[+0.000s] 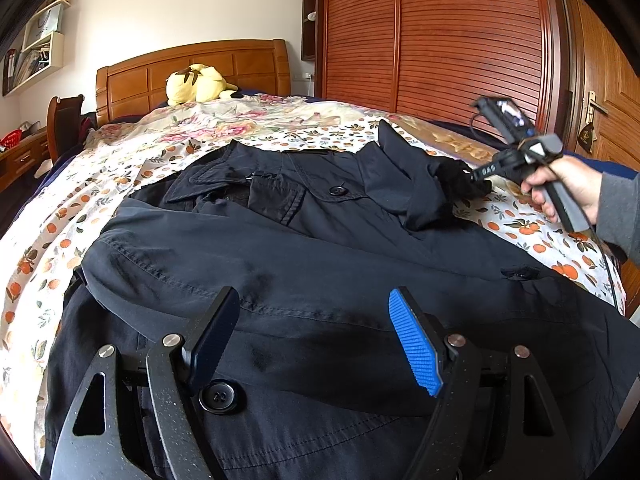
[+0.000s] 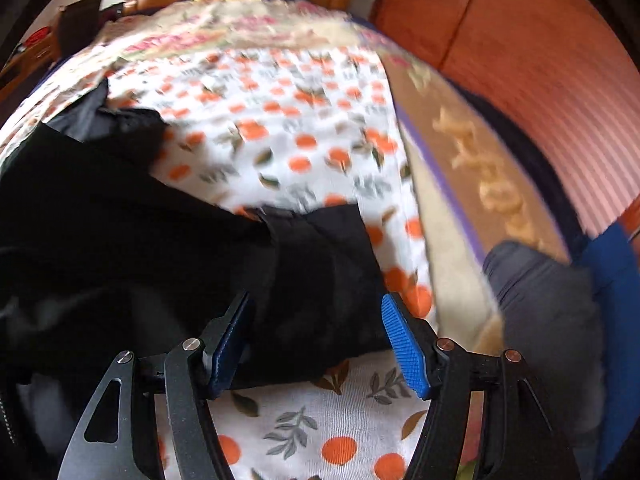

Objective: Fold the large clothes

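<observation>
Above the dark jacket [image 1: 320, 248], left gripper [image 1: 316, 320] and right gripper [image 2: 316, 332], both agape, empty.

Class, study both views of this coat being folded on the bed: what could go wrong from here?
1. The sleeve lies bunched at the coat's far side; folding over it could trap creases.
2. The right claw stands open over dark cloth and might pinch the orange-print sheet too.
</observation>
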### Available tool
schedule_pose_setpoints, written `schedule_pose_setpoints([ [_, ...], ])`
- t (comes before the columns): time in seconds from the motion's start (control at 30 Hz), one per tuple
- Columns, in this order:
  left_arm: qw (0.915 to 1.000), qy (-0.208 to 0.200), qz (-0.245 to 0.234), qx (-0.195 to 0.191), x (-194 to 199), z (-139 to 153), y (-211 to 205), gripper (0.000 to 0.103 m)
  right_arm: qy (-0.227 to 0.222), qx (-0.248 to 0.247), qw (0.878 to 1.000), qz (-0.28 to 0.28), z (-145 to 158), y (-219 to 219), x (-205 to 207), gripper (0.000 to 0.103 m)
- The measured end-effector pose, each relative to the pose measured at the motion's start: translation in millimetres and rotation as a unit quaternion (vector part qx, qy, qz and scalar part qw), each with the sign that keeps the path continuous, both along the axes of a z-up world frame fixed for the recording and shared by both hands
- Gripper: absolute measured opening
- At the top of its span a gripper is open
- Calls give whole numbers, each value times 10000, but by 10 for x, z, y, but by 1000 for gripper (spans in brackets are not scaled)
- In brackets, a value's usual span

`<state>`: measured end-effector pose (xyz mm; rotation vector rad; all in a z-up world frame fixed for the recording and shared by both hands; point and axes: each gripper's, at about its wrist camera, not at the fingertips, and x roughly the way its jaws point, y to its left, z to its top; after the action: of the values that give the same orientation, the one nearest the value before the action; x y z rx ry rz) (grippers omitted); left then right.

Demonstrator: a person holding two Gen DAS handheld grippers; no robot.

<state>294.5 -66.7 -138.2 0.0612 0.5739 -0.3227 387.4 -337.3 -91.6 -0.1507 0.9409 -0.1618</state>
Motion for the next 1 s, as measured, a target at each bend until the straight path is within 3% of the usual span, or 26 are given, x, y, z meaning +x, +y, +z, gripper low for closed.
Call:
schedule_pose_setpoints([
  [0.1,10000,2,2,-2,2,0,-1,78,186,130,9997,-20,-144,-3,57,68],
  [0.27,10000,36,-1,37,11,-13,-21,78,86,271,9996,-92,-239,43,128,68],
  [0.33,10000,51,-9,41,14,-18,-30,78,73,199,9998,-58,-241,79,122,62],
  [0.37,10000,58,-8,31,16,-18,-18,78,72,166,9998,20,-235,123,119,50],
  [0.4,10000,66,1,8,12,-9,-9,78,63,129,9998,105,-252,110,92,30],
  [0.5,9999,95,10,-88,28,13,29,78,-55,-229,9994,260,-147,280,-22,11],
  [0.67,9986,145,-143,-490,-15,137,158,78,-740,-465,9947,543,240,428,-374,8],
  [0.83,9995,-180,41,-251,-193,349,244,78,-1119,-566,9883,873,622,669,-725,8],
  [1.0,9984,-437,259,-250,-373,559,412,78,-1469,-580,9817,1065,918,865,-990,8],
])
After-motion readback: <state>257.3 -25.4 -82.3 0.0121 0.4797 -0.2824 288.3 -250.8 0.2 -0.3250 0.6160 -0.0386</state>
